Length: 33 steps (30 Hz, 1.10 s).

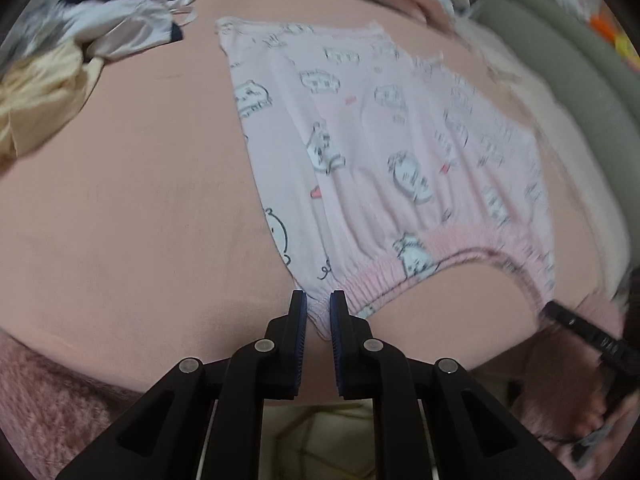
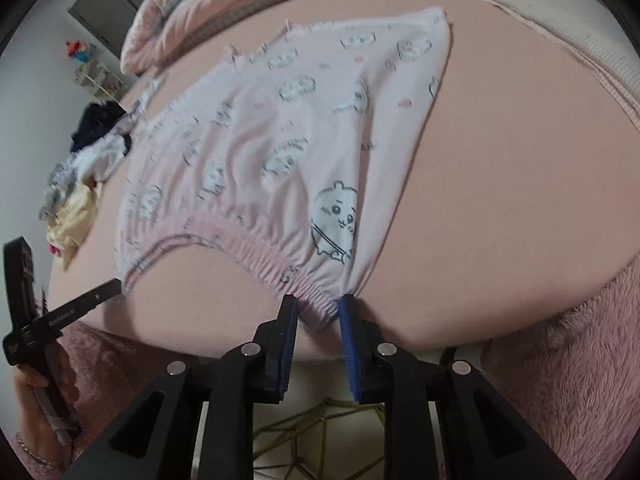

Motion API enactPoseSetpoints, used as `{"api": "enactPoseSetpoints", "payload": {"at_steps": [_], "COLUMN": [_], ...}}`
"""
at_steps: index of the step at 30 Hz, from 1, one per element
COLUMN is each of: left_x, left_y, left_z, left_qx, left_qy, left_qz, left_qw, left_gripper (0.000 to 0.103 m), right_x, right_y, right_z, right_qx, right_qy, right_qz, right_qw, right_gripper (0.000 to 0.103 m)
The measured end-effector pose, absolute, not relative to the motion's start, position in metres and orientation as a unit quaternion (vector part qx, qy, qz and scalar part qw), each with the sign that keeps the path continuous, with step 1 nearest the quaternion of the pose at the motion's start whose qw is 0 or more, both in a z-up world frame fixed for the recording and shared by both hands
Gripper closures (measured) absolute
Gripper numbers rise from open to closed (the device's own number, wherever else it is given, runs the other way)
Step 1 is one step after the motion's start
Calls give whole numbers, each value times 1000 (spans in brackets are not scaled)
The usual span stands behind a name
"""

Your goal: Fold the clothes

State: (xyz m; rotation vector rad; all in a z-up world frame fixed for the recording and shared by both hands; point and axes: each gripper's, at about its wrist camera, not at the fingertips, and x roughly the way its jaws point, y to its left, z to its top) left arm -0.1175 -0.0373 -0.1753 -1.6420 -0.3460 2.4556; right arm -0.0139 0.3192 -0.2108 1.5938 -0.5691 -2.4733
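Left gripper [image 1: 318, 312] pinching one waistband corner of pink cartoon-print shorts [image 1: 380, 152] spread on peach bed sheet [image 1: 140, 208], right gripper [image 2: 318, 316] parted around opposite corner; right view alone showing gold wire stool [image 2: 320, 432] below.

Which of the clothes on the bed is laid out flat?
The pink cartoon-print shorts, spread flat on the bed. The other clothes sit crumpled in a pile at the far left corner.

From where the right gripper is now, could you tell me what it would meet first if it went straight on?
The right gripper would first meet the pink elastic waistband of the printed shorts, bunched between its parted fingertips; behind that lies the pink sheet, though depth is unclear.
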Motion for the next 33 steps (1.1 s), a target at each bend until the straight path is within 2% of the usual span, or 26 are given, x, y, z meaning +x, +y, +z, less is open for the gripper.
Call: {"api": "enactPoseSetpoints", "payload": {"at_steps": [4, 8, 13, 18, 20, 24, 29, 33], "left_x": [-112, -117, -134, -138, -138, -155, -155, -155], "left_y": [-36, 12, 98, 134, 143, 165, 165, 164], "left_z": [-158, -156, -167, -148, -140, -161, -187, -189], "left_qx": [-518, -535, -579, -536, -517, -545, -556, -548], "left_qy": [-143, -147, -129, -101, -86, -55, -47, -47], "left_qz": [836, 809, 762, 807, 822, 807, 801, 804], "left_qw": [112, 197, 262, 228, 223, 221, 218, 225], "left_gripper": [93, 93, 93, 93, 93, 93, 93, 93], "right_x": [-11, -19, -40, -68, -77, -95, -86, -85], "right_y": [348, 378, 376, 373, 377, 379, 389, 381], "right_z": [-198, -199, -206, -206, -211, -228, -231, -232], "right_qx": [486, 482, 499, 507, 511, 524, 519, 517], "right_qy": [-238, -258, -254, -220, -219, -229, -270, -248], "right_qz": [-841, -837, -828, -832, -830, -819, -809, -816], "right_qw": [32, -10, 34, 50, 49, 57, 63, 76], "right_gripper": [81, 81, 81, 80, 75, 62, 61, 58]}}
